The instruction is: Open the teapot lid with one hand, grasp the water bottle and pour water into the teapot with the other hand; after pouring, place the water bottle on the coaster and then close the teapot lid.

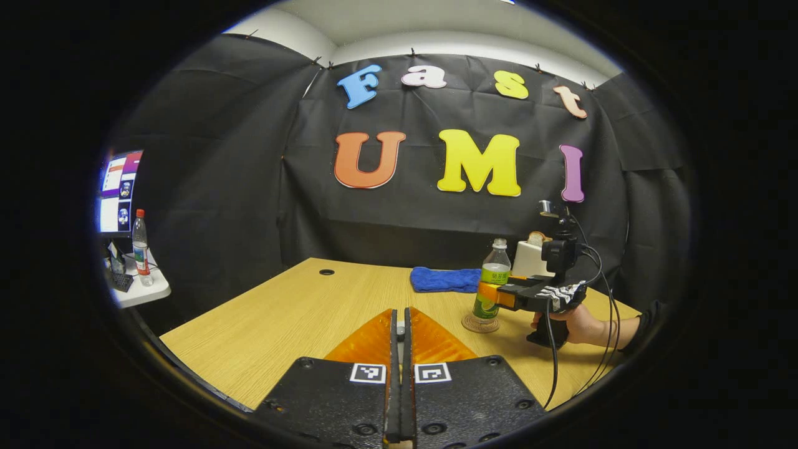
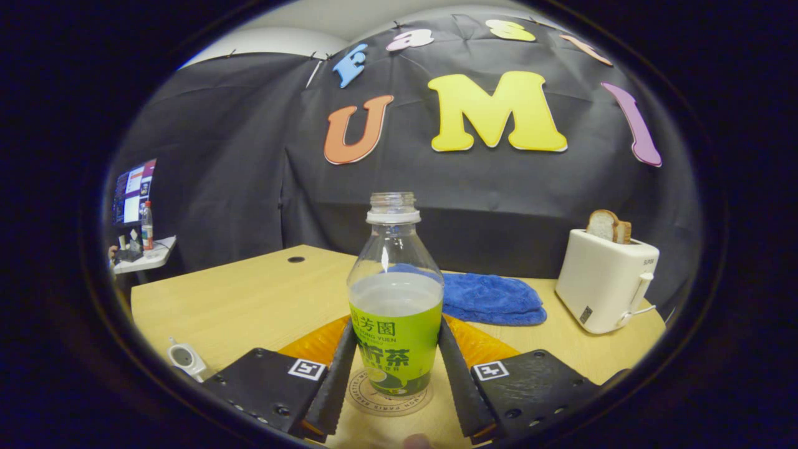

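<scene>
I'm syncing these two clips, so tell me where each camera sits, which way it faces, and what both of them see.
Left gripper view: rides the left gripper, fingers together, facing the far wall across the light wooden table; the right gripper and its hand show farther right.
Right gripper view: rides the right gripper, low, facing the uncapped green-labelled clear plastic water bottle between its fingers, standing on the round coaster.
Shared: bottle, coaster, folded blue towel, white toaster.

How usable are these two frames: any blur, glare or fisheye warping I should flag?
Left gripper view: sharp; the table edge bows with fisheye; the monitor is blown out. Right gripper view: the water bottle is crisp, with a small highlight on its shoulder; the toaster leans toward the rim, and soft shadows lie under the blue cloth.
</scene>
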`<state>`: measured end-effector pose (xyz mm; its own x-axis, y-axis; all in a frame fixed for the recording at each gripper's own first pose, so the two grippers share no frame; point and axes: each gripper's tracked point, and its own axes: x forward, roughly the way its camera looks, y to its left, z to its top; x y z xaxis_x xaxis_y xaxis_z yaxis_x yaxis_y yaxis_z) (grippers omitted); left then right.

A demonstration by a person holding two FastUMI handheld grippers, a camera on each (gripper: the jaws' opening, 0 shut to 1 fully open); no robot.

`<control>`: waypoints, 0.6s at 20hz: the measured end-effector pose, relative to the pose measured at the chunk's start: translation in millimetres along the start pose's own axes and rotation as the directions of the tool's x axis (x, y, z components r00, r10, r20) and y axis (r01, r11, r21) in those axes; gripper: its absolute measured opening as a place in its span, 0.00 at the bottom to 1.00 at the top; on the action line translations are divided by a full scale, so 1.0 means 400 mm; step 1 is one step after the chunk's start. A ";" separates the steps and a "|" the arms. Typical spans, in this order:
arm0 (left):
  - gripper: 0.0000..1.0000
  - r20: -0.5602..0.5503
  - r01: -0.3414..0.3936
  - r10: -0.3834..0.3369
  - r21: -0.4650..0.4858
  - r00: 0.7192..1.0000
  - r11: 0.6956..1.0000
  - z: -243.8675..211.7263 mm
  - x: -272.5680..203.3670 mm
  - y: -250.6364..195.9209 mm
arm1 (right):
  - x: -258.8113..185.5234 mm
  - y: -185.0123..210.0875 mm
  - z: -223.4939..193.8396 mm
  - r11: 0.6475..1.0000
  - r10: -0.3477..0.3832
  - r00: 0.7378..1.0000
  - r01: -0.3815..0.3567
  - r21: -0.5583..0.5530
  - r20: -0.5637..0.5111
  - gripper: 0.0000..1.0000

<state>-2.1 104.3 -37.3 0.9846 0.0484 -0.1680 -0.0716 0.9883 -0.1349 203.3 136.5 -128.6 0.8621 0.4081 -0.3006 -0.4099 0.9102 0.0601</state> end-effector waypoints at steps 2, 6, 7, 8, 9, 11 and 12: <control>0.03 -0.006 -0.001 0.001 -0.002 1.000 1.000 -0.003 0.001 0.001 | 0.000 0.007 0.003 1.000 0.005 1.000 -0.005 0.006 0.001 0.71; 0.03 -0.008 0.001 -0.001 -0.003 1.000 1.000 -0.008 0.005 0.004 | -0.001 0.015 -0.001 1.000 0.006 1.000 -0.005 0.020 -0.003 0.73; 0.03 -0.008 0.001 -0.001 -0.001 1.000 1.000 -0.010 0.005 0.005 | -0.002 0.013 -0.005 1.000 0.002 1.000 -0.002 0.021 -0.007 0.73; 0.03 -0.008 0.002 -0.002 0.000 1.000 1.000 -0.009 0.005 0.003 | -0.004 0.013 -0.005 1.000 0.003 1.000 -0.003 0.019 -0.010 0.75; 0.03 -0.007 0.003 -0.003 0.000 1.000 1.000 -0.009 0.005 0.002 | -0.007 0.020 -0.005 1.000 0.007 1.000 -0.007 0.017 -0.010 0.75; 0.03 -0.004 0.008 -0.008 -0.001 1.000 1.000 -0.009 0.006 -0.004 | -0.014 0.025 -0.008 1.000 0.005 1.000 -0.005 -0.004 -0.022 0.86; 0.03 0.000 0.012 -0.012 0.001 1.000 1.000 -0.007 0.008 -0.010 | -0.023 0.027 -0.001 1.000 0.004 1.000 -0.004 -0.017 -0.014 0.96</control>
<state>0.7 100.1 -39.8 0.9854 0.0363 -0.1661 -0.0593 0.9890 -0.1357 191.0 142.5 -125.5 0.8561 0.4106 -0.3139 -0.4185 0.9071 0.0449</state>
